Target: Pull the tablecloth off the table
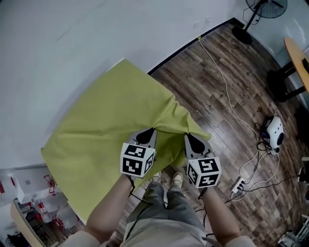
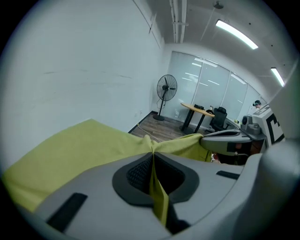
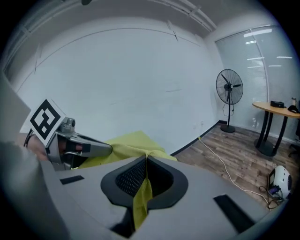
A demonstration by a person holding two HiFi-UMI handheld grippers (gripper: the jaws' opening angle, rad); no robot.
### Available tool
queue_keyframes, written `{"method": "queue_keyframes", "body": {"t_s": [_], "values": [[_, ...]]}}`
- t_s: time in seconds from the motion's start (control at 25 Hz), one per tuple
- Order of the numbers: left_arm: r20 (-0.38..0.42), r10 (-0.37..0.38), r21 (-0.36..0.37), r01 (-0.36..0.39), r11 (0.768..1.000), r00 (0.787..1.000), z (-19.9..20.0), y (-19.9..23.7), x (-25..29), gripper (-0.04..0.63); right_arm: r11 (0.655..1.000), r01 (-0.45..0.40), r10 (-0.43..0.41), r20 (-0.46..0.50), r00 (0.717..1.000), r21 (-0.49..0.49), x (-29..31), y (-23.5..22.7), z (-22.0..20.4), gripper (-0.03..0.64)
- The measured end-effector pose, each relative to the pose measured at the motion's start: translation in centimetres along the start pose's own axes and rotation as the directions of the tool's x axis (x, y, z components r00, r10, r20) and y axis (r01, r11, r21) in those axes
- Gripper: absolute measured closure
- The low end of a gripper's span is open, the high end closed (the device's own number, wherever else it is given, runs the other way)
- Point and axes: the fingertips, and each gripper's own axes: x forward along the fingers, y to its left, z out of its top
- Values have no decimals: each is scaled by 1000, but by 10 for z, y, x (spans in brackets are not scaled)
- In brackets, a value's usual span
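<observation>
A yellow-green tablecloth (image 1: 111, 120) covers a square table against the white wall, its near edge bunched between my two grippers. My left gripper (image 1: 152, 129) is shut on the tablecloth (image 2: 93, 145) at that near edge; a strip of cloth runs down between its pads. Just to the right, my right gripper (image 1: 187, 135) is shut on the tablecloth (image 3: 126, 145) near the corner, with a fold hanging through its jaws. The cloth is drawn into ridges toward both grips. The right gripper (image 2: 234, 140) shows in the left gripper view, the left gripper (image 3: 70, 145) in the right one.
Wood floor (image 1: 217, 96) lies to the right with a white cable (image 1: 227, 91), a power strip (image 1: 237, 184) and a white device (image 1: 275, 132). A standing fan (image 1: 256, 14) and a desk (image 1: 297, 58) are at the far right. A cluttered shelf (image 1: 34, 202) sits at lower left.
</observation>
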Motion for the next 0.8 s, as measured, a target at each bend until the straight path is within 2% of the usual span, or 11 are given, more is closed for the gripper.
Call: {"method": "queue_keyframes", "body": {"t_s": [0.2,0.36,0.56,0.8], "values": [[126,-6,55,-1,999,992,72,-22,-41,572,1000,-12,15,130,991,-20,-49,8,78,586],[227,-32,103,9,995,973,134,-46,-73,572,998,-2,16,238,971,-62,-91,9,142,586],[351,-84,180,21,983,933,207,-83,-121,571,992,31,18,380,925,-122,-153,12,222,586],[468,-156,256,36,966,870,284,-127,-171,571,977,77,40,524,851,-200,-230,25,306,586]]}}
